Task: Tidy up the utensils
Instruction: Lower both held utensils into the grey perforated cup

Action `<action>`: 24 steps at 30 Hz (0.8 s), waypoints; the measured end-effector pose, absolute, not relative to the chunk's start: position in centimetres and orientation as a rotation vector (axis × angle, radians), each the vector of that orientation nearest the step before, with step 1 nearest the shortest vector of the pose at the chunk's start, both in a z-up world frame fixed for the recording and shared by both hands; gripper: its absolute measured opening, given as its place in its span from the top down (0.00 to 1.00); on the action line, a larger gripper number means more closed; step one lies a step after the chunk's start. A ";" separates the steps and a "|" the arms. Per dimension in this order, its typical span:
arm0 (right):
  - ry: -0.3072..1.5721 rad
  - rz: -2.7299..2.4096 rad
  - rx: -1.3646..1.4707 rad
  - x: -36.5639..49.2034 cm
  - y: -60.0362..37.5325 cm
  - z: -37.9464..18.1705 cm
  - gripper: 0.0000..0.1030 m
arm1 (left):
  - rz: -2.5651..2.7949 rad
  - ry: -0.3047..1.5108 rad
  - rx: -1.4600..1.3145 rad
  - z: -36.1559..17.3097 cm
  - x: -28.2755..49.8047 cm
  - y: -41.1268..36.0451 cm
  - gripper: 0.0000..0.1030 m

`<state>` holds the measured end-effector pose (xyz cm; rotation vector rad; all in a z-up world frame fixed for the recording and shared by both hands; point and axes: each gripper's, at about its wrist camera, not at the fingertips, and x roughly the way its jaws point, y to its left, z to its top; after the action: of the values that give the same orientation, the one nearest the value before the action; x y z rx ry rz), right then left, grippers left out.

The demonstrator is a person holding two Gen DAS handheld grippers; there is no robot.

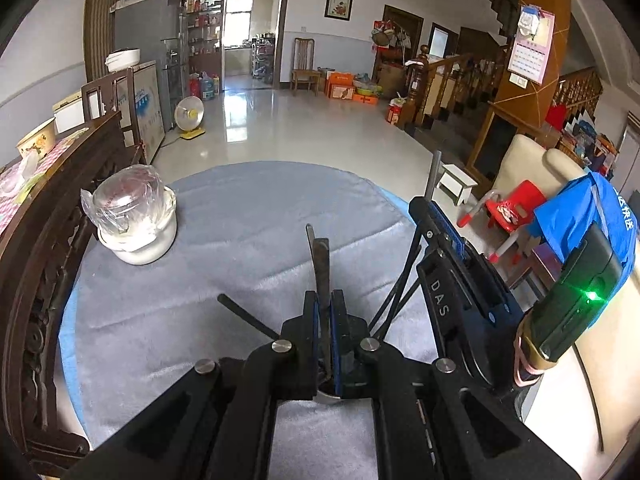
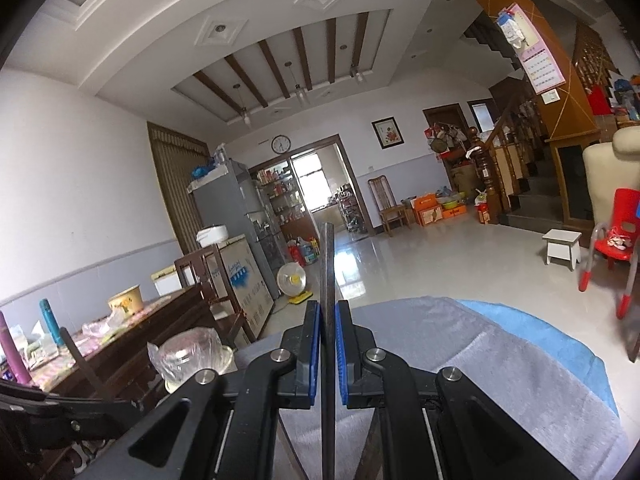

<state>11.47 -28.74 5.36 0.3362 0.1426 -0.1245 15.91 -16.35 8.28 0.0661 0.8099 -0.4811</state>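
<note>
My left gripper point(image 1: 325, 300) is shut on a dark flat-handled metal utensil point(image 1: 321, 268) that points forward over the grey cloth point(image 1: 240, 240); its shiny bowl end shows just under the jaws. More dark sticks point(image 1: 394, 304) fan out behind it, and one point(image 1: 246, 316) lies on the cloth to the left. My right gripper point(image 2: 328, 312) is shut on a dark thin chopstick point(image 2: 326, 264) that stands upright between the blue pads point(image 2: 342, 344). The right gripper also shows in the left wrist view point(image 1: 436, 216), raised at the right with the stick's tip above it.
A white pot point(image 1: 138, 236) holding a plastic-wrapped glass lid stands at the cloth's far left, also in the right wrist view point(image 2: 188, 356). A dark carved wooden chair back point(image 1: 36, 280) borders the table's left. A red child's chair point(image 1: 516, 208) and cream armchair point(image 1: 520, 160) stand right.
</note>
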 end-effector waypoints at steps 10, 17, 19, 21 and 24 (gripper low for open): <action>0.182 -0.090 0.310 7.7 -28.2 4.3 0.92 | -0.476 0.801 0.096 7.8 14.0 -16.3 0.93; 0.216 -0.078 0.285 6.2 -27.3 3.1 0.92 | -0.458 0.798 0.104 7.3 13.3 -15.7 0.92; 0.221 -0.078 0.290 6.0 -27.3 2.8 0.92 | -0.457 0.801 0.105 7.2 13.2 -15.6 0.92; 0.222 -0.079 0.294 5.7 -27.4 2.9 0.92 | -0.453 0.803 0.110 7.0 13.1 -15.5 0.91; 0.226 -0.075 0.298 5.3 -27.4 3.0 0.92 | -0.450 0.813 0.108 6.7 13.0 -15.2 0.91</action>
<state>5.31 -27.44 2.96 0.2983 0.2262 -0.0752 13.03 -15.24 6.71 0.1084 0.8127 -0.4497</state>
